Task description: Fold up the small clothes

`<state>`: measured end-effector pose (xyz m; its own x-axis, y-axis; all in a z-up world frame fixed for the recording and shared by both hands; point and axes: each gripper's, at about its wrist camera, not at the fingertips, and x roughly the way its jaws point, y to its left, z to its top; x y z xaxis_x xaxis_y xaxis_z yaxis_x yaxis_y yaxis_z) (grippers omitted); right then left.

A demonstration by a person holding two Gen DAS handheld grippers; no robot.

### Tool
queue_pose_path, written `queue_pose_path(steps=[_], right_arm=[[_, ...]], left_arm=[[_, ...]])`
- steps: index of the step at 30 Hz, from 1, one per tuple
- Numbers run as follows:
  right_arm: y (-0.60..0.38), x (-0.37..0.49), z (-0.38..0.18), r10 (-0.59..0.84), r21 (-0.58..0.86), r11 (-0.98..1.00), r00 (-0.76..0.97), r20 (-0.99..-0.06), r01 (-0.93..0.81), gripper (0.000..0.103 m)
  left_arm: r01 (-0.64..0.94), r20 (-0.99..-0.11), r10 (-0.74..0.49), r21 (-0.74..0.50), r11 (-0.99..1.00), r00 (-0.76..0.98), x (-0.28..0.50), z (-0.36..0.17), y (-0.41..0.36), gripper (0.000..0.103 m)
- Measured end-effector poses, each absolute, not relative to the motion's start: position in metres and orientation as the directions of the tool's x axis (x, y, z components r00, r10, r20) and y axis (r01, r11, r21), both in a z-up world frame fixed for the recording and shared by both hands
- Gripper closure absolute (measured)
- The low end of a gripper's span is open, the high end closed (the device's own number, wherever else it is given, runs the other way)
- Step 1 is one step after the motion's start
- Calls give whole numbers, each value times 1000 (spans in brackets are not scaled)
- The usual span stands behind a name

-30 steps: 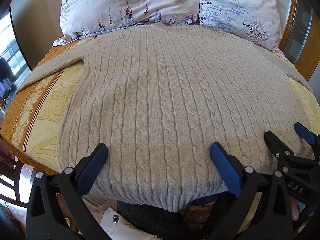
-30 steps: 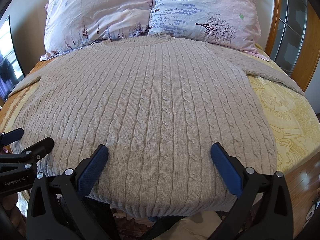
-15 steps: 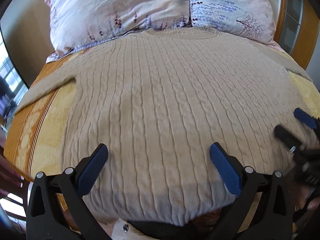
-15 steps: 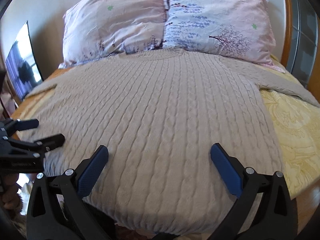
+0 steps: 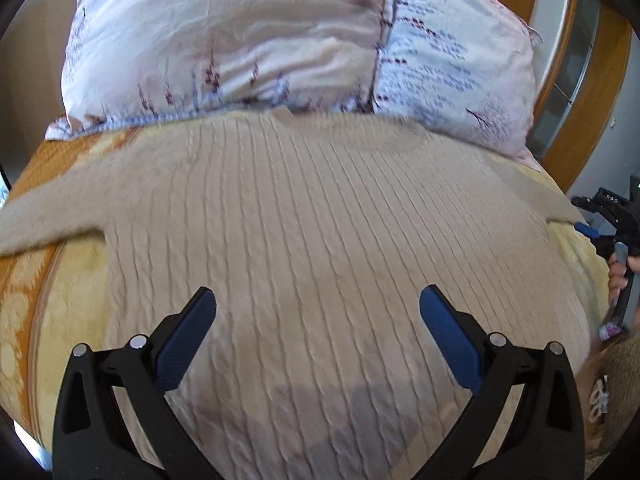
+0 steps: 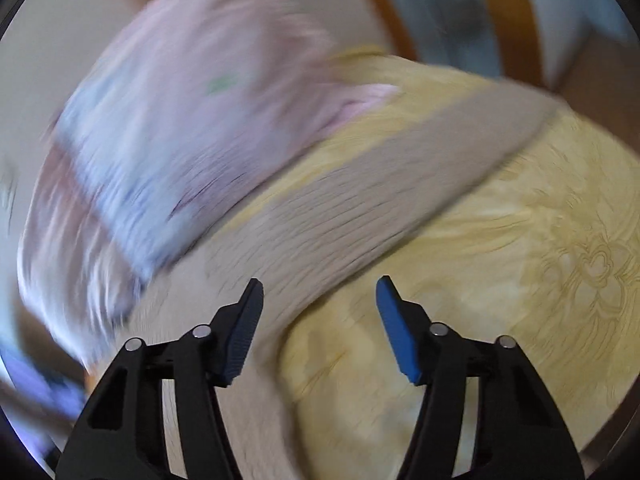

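Note:
A beige cable-knit sweater (image 5: 312, 240) lies flat on the bed, neck toward the pillows, sleeves spread to both sides. My left gripper (image 5: 318, 324) is open and empty above the sweater's lower body. My right gripper (image 6: 320, 320) is open and empty, hovering by the sweater's right sleeve (image 6: 360, 208), where the sleeve meets the body. The right wrist view is blurred by motion. The right gripper also shows at the right edge of the left wrist view (image 5: 600, 228), beside the sleeve's end.
Two floral pillows (image 5: 248, 48) lie at the head of the bed. A yellow and orange patterned bedcover (image 6: 520, 280) lies under the sweater. A wooden headboard frame (image 5: 592, 92) stands at the right.
Both grippers have moved forward up the bed. The right gripper has swung right, from over the hem to the right sleeve, and its jaws have narrowed a little. The sweater has not moved.

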<state>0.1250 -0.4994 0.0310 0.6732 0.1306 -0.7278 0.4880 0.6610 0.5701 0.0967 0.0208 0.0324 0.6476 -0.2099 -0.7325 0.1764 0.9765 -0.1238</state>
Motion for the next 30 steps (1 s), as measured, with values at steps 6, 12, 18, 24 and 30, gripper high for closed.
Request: queue_pose_path(steps=[6, 12, 18, 24, 30], right_arm=[[-542, 133, 6, 119, 605, 516, 649, -752, 606, 55], [-559, 138, 3, 86, 620, 485, 672, -736, 617, 69], [-573, 136, -1, 19, 596, 480, 671, -741, 644, 86], [-559, 144, 26, -47, 549, 579, 696, -716, 603, 92], [-508, 163, 82, -6, 543, 721, 787, -616, 431, 92]], left_arm=[[173, -727, -193, -103, 980, 659, 121, 38, 25, 2], [160, -743, -250, -193, 968, 620, 138, 31, 32, 2], [150, -735, -306, -271, 951, 605, 144, 28, 43, 2], [128, -714, -303, -290, 948, 630, 149, 34, 55, 2], [100, -664, -327, -356, 929, 673, 153, 39, 69, 2]])
